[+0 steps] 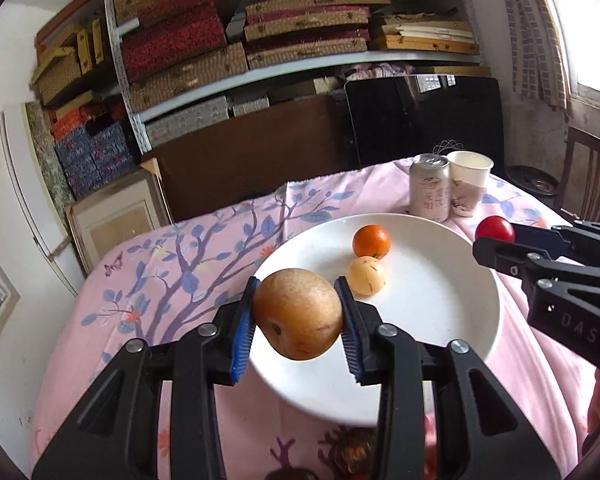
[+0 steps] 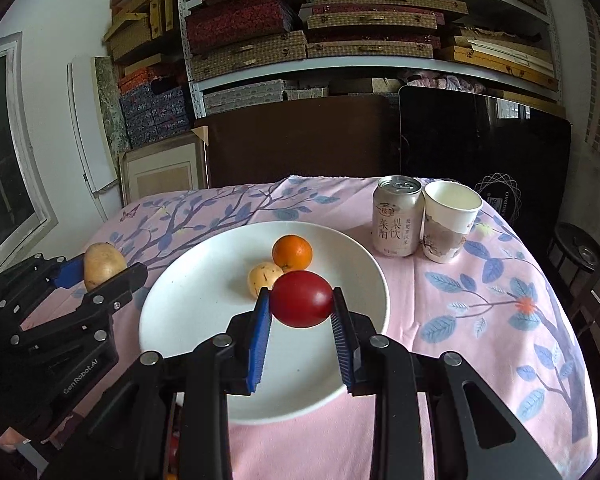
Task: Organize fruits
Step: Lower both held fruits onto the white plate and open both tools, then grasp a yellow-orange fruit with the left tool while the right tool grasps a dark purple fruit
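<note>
**Two fruits held over the plate, two already on it**

Two grippers carry one fruit each toward a white plate (image 2: 172, 320) on a table spread with a pink flowered cloth (image 2: 480, 300). The left gripper (image 1: 298, 312) has its jaws closed on a brown pear (image 1: 298, 314), the blue pads pressing its two sides; in its own view the pear hangs above the plate's near-left rim, while the other camera shows it just off the plate's left edge, clear of the cloth. The right gripper (image 2: 301, 300) is clamped on a red tomato (image 2: 301, 300), held over the near half of the plate.

An orange (image 2: 292, 253) and a small pale yellow fruit (image 2: 262, 278) lie on the plate's far half, touching or nearly so. Their place there suggests the plate is the gathering spot, and each hand brings its fruit in from its own side, so the two tools stay apart. Both fruits are gripped across the middle, which likely keeps round, smooth skins from slipping.

At the table's far right corner a drink can (image 2: 398, 216) and a paper cup (image 2: 450, 220) stand side by side, touching, well clear of the plate. The open near half of the plate looks roomy enough for both fruits; a round fruit set down carelessly could roll into the pair already there.
</note>
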Demonstrator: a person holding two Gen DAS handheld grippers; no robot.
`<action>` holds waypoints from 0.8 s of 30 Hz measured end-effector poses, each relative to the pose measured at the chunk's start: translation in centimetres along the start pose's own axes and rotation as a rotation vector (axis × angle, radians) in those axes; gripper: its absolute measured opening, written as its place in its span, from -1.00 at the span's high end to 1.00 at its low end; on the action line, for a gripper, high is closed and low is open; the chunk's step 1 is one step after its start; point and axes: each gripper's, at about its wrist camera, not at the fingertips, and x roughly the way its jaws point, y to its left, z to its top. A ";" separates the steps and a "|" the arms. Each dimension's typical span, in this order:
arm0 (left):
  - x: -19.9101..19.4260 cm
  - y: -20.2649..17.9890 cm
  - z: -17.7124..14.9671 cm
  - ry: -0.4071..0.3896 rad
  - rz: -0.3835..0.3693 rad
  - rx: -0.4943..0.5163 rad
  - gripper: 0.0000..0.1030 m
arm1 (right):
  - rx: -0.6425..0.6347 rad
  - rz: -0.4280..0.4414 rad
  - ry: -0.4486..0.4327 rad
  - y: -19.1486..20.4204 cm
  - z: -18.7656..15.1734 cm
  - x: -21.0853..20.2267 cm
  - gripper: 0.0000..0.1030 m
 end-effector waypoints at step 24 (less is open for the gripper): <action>-2.7 3.6 -1.4 -0.005 0.084 -0.020 -0.91 | -0.062 -0.008 -0.015 1.0 0.6 -2.6 -0.93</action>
